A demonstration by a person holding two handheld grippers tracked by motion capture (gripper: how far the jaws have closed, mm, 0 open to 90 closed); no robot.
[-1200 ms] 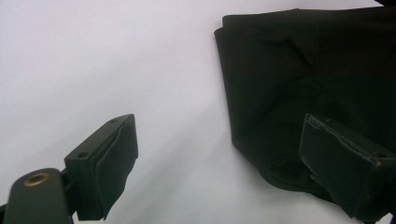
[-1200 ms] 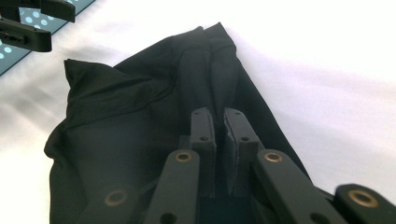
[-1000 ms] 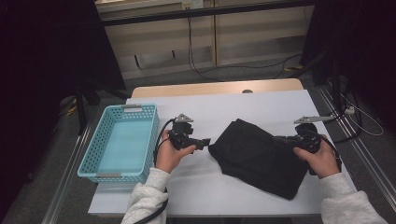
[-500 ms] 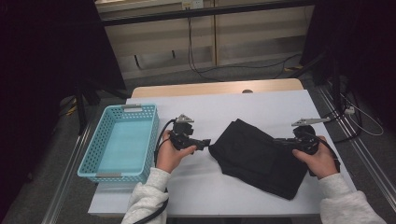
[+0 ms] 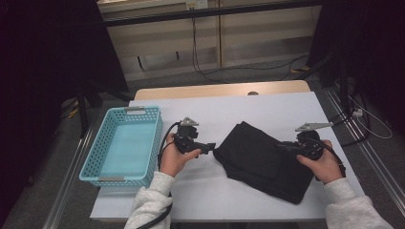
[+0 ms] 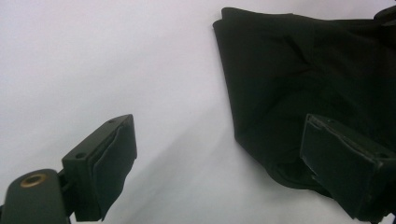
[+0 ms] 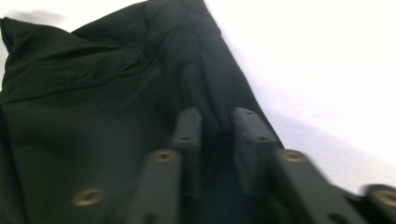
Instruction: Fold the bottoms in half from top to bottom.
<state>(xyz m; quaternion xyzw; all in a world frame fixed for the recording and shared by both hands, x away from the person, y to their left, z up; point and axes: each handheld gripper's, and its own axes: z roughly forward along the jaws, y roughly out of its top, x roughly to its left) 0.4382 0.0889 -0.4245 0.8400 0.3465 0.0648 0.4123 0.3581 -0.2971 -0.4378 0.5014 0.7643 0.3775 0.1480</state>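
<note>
A folded black cloth (image 5: pixel 260 160) lies on the white table (image 5: pixel 267 109), right of centre. My left gripper (image 5: pixel 210 147) hovers level at the cloth's left corner and points at it. In the left gripper view the left gripper (image 6: pixel 219 140) is wide open, with the cloth (image 6: pixel 303 70) just beyond its right jaw. My right gripper (image 5: pixel 282 145) reaches over the cloth's right part from the right. Its jaws have just been opening. In the right gripper view the right gripper (image 7: pixel 217 119) stands a little apart, with a ridge of the cloth (image 7: pixel 93 93) between the jaws.
A light blue plastic basket (image 5: pixel 95 160) sits at the table's left edge, nothing inside it. A wooden tabletop edge (image 5: pixel 219 89) runs along the far side. Cables lie on the floor beyond. Bare white table stretches behind and in front of the cloth.
Both hands and the cloth stay almost where they were; no clear shift shows in the high view.
</note>
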